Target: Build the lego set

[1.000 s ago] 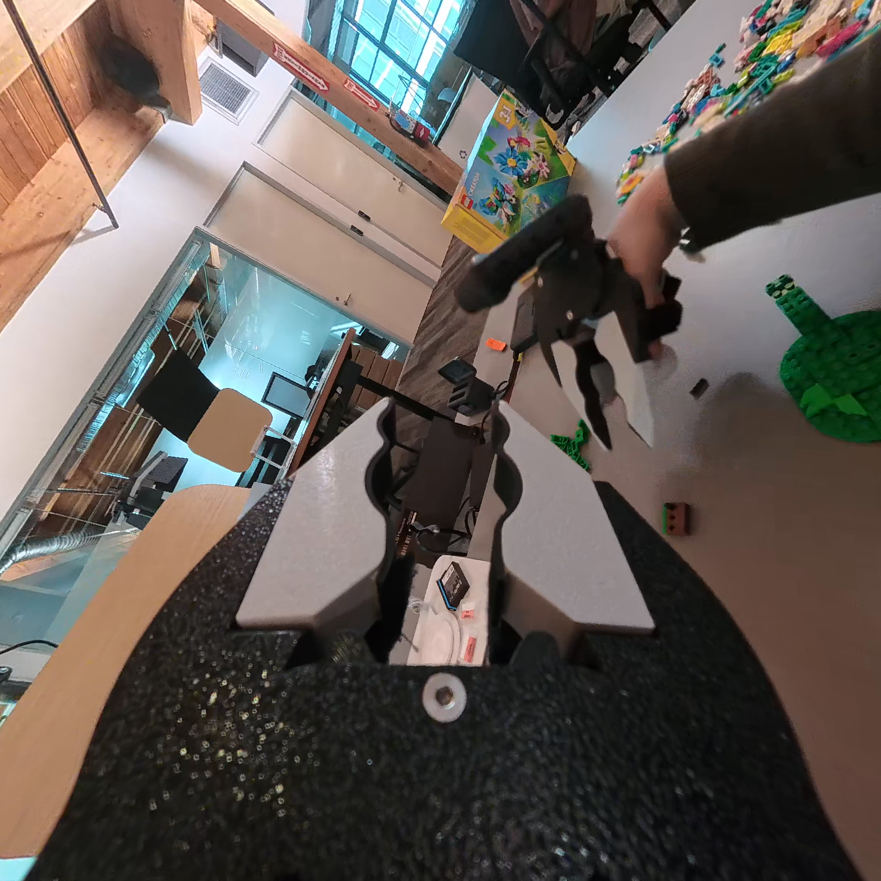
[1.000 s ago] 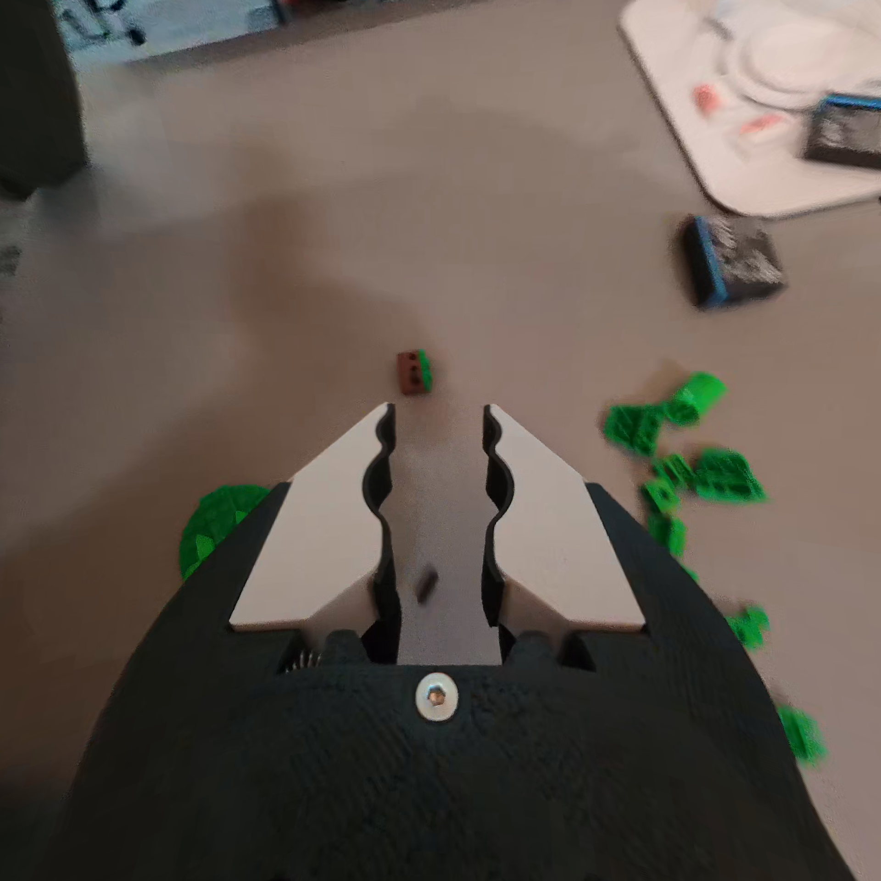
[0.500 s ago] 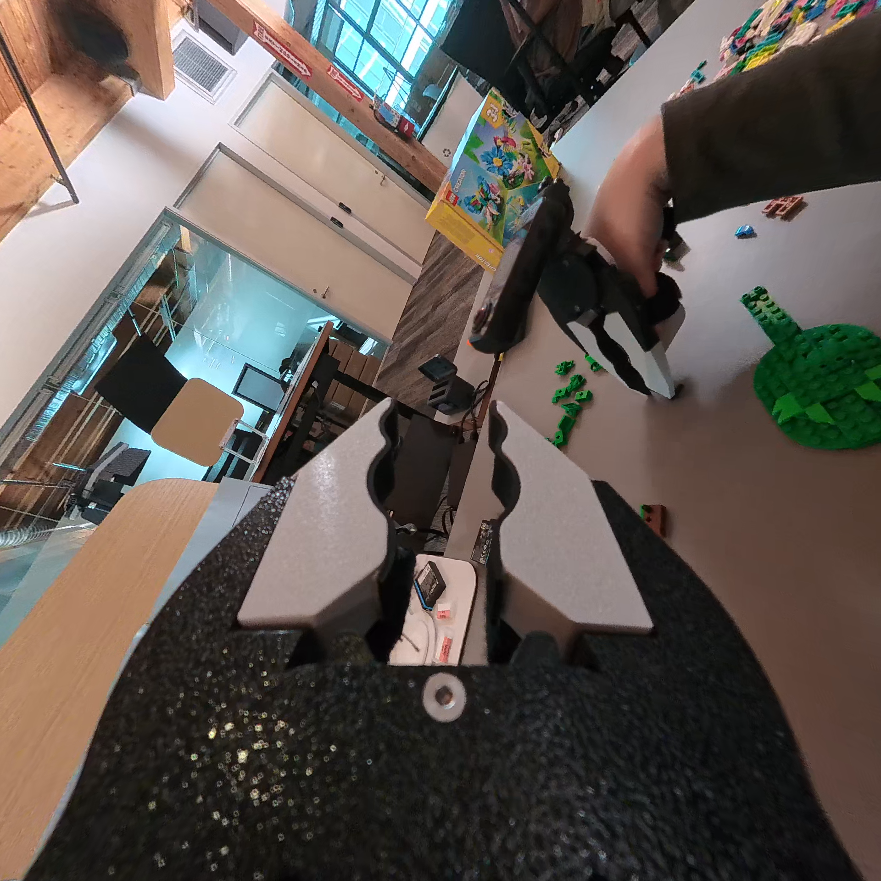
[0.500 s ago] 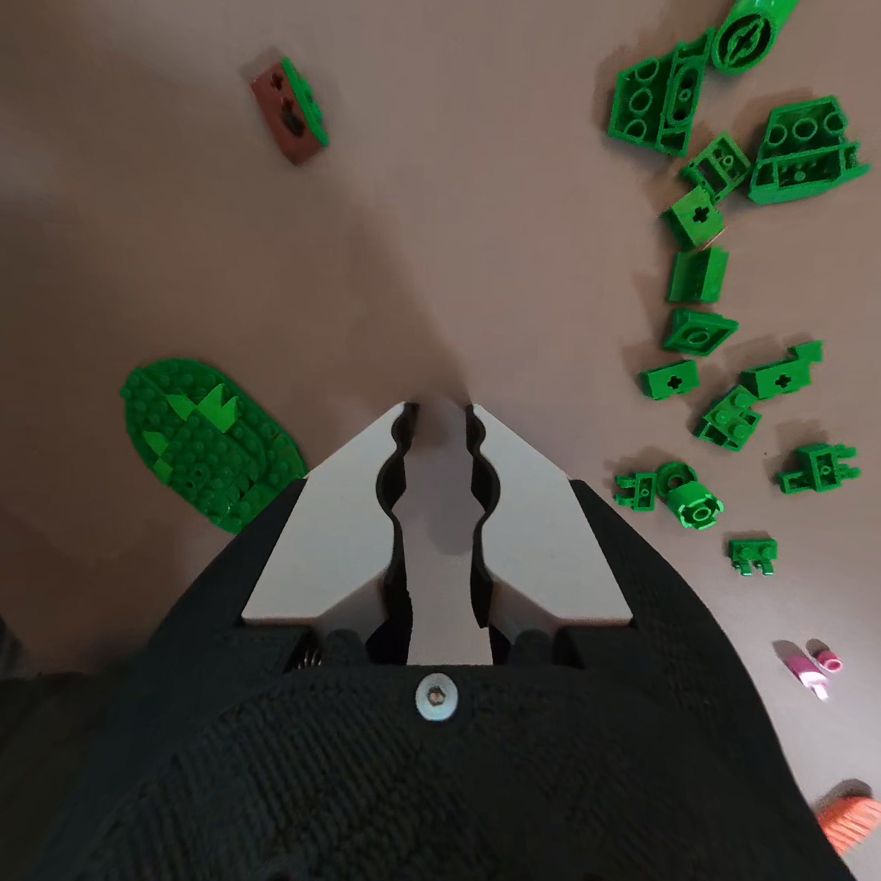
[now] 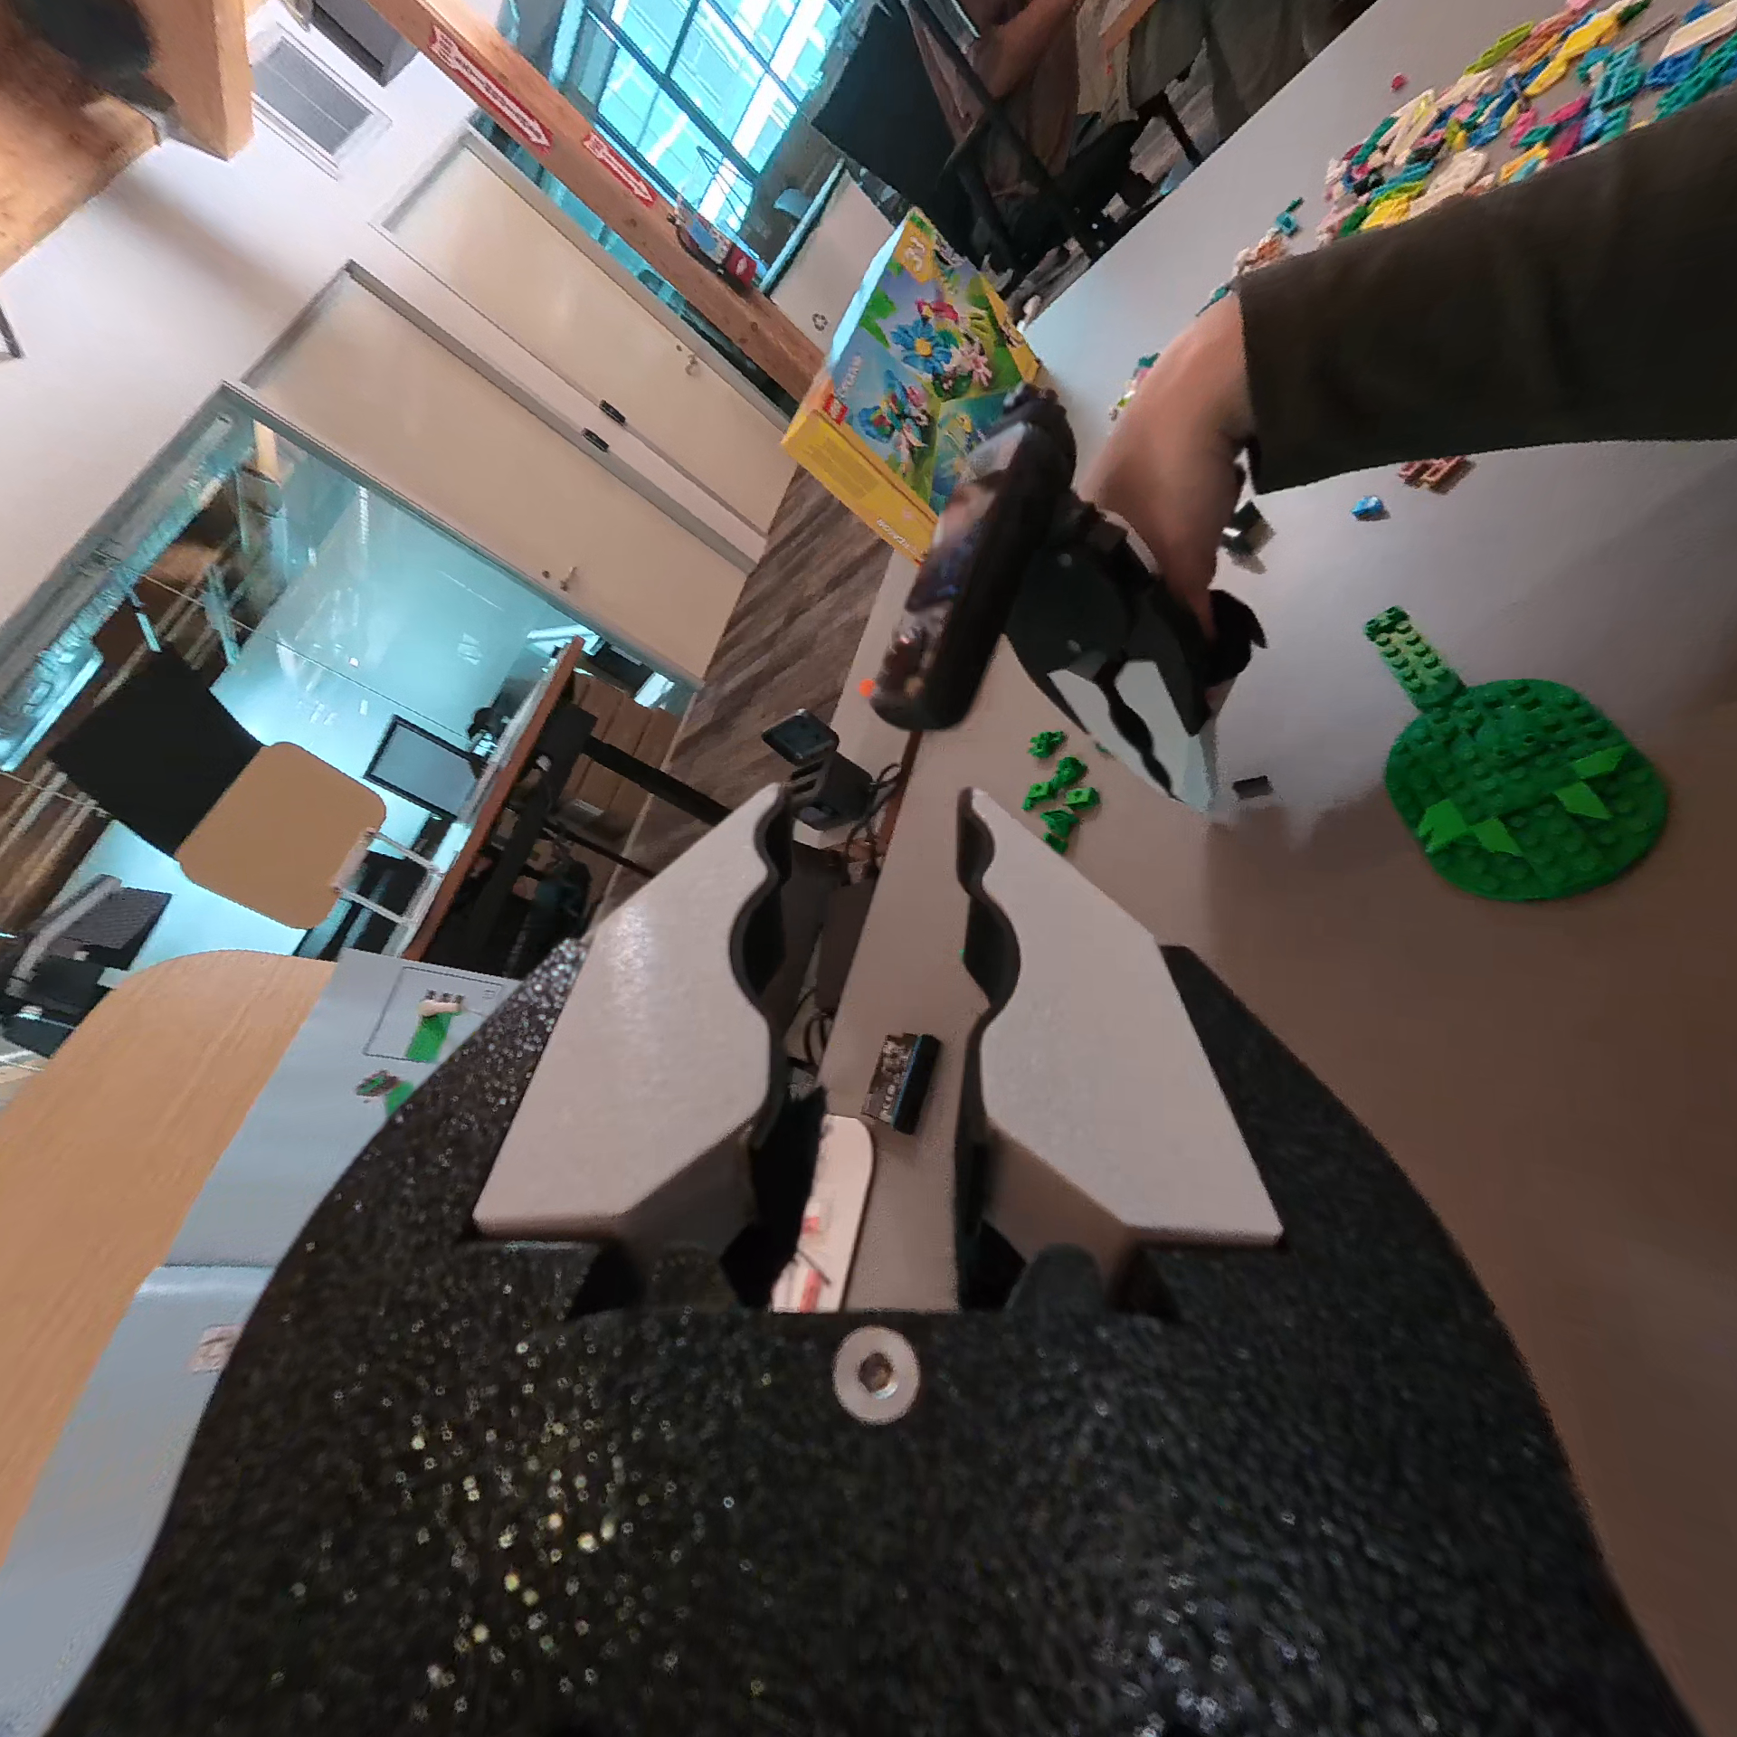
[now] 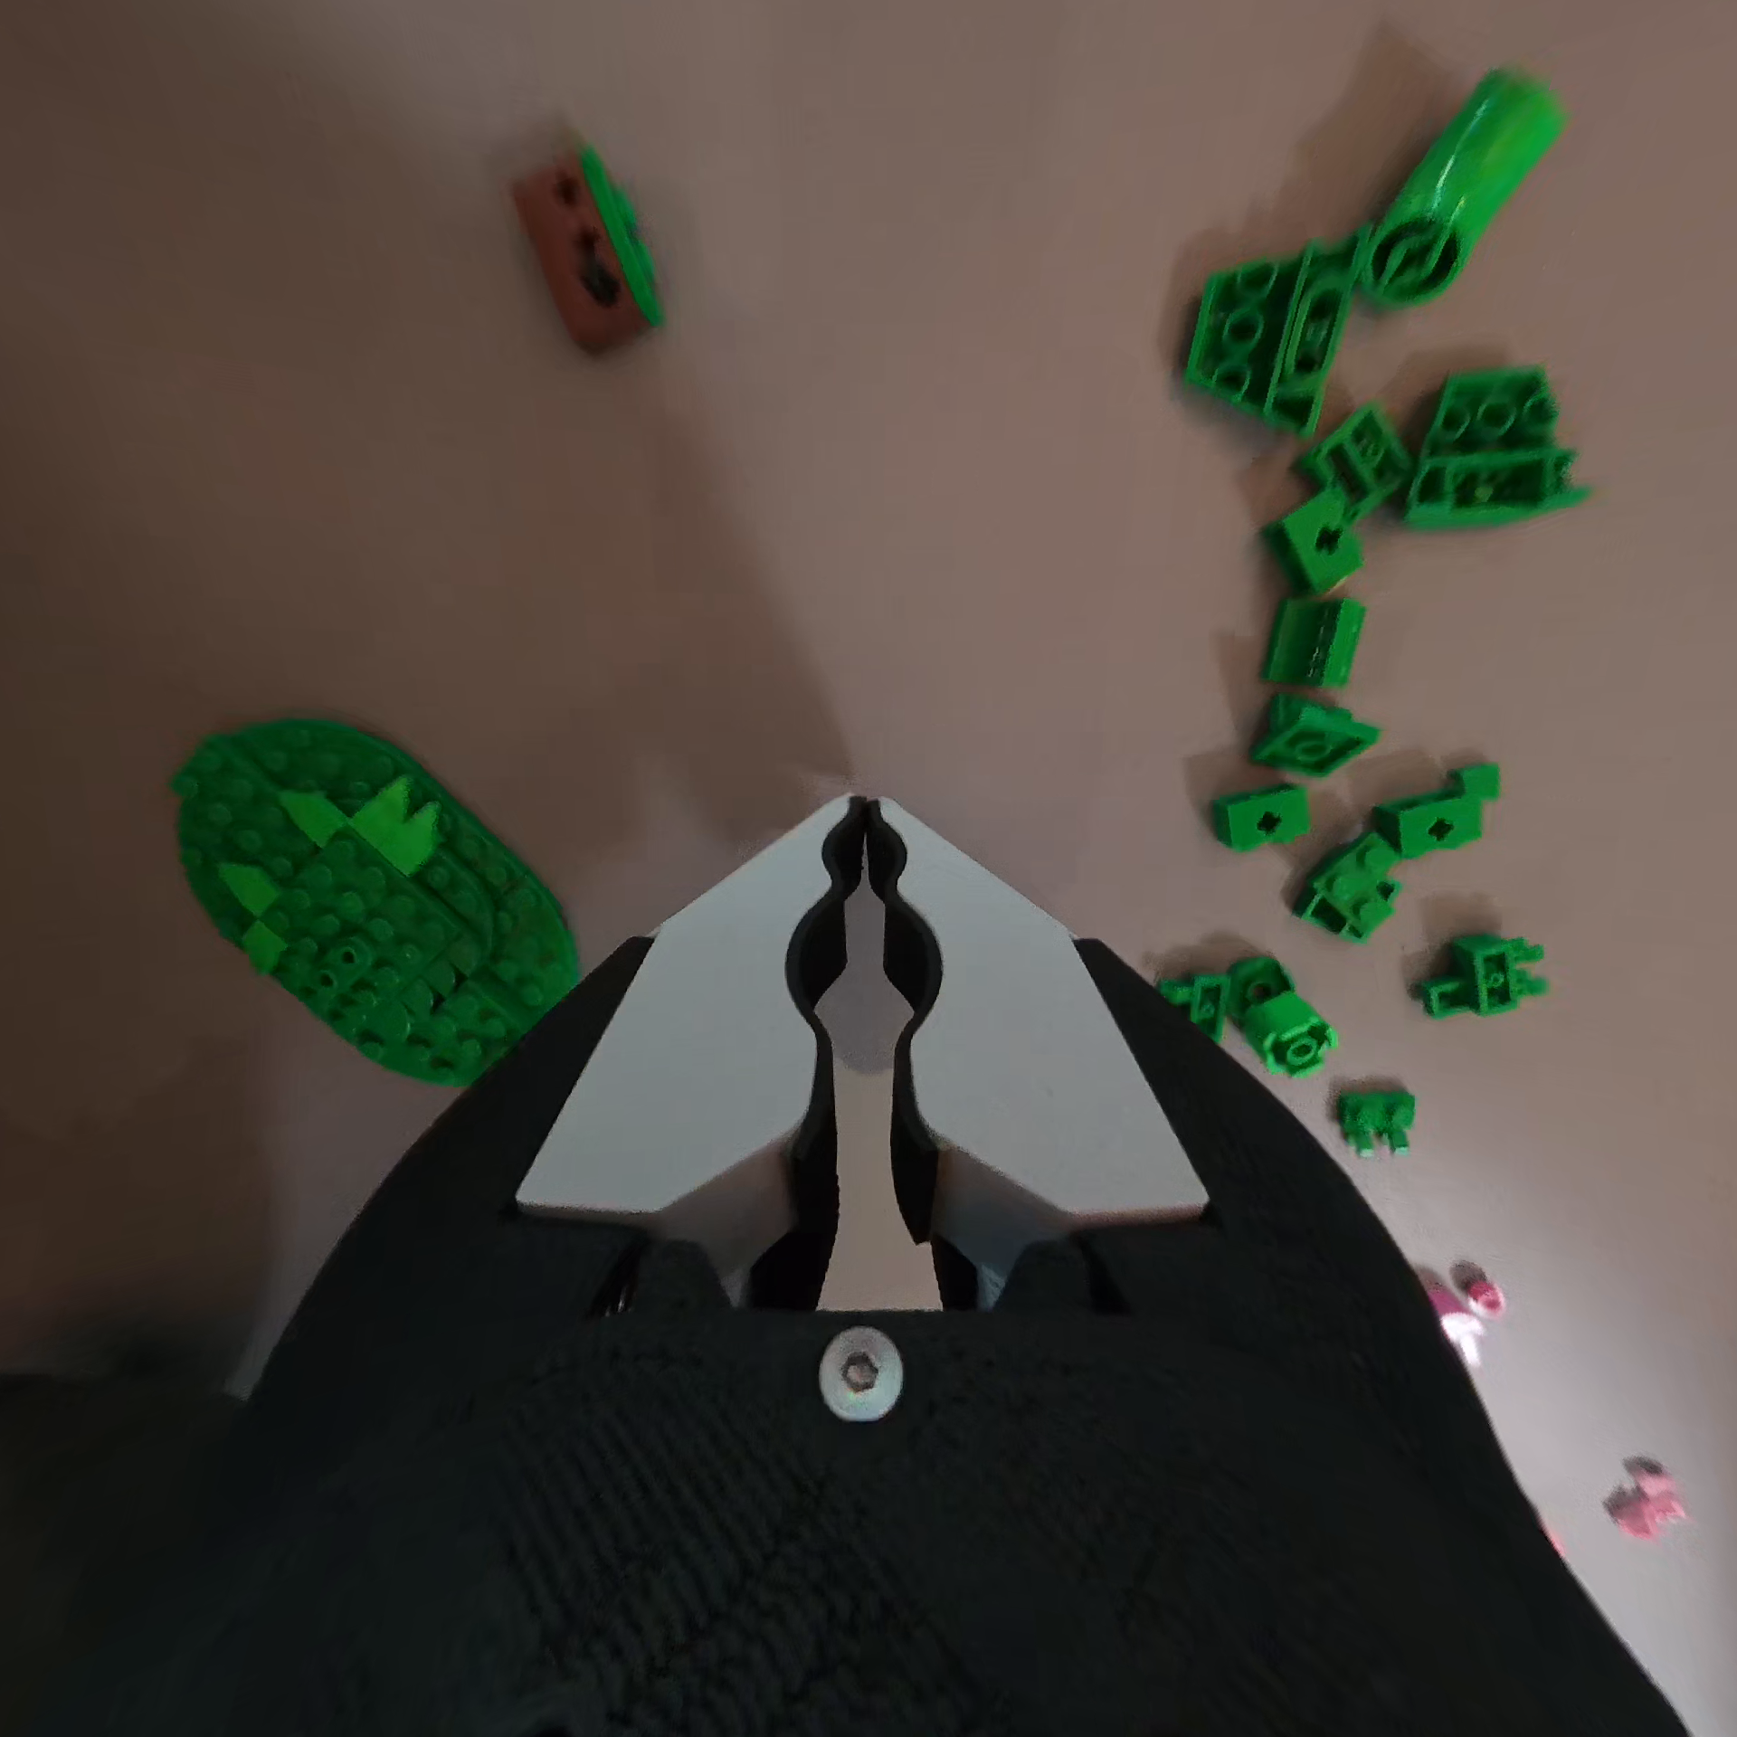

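My left gripper [image 5: 874, 808] is open and empty, held above the table's near edge. My right gripper [image 6: 865, 804] is shut, its tips meeting at the table surface with nothing visible between them. In the left wrist view the right gripper [image 5: 1194, 780] points down at the table, and a small dark piece [image 5: 1255, 788] lies right beside its tips. The round green base plate [image 6: 367, 902] with a few lighter leaf pieces lies left of the right gripper. It also shows in the left wrist view [image 5: 1523, 799], with a green stem [image 5: 1410, 658] attached. A brown-and-green brick [image 6: 587, 254] lies ahead.
Several loose green pieces [image 6: 1335, 658] lie to the right of the right gripper, with pink bits [image 6: 1466, 1316] nearer. The set's box [image 5: 912, 414] stands at the table's far end. A heap of coloured pieces [image 5: 1504, 113] lies beyond the sleeve. A small black box [image 5: 902, 1081] and white tray [image 5: 827, 1212] lie below the left gripper. Across from one pair of fingers to the other is roughly 25 cm. The left gripper is farther from the brown-and-green brick [image 6: 587, 254], some 20 cm, than the right, some 11 cm.
The right gripper has swung down to the table and shut its fingers from open. The left gripper has shifted its aim a little and stays open.
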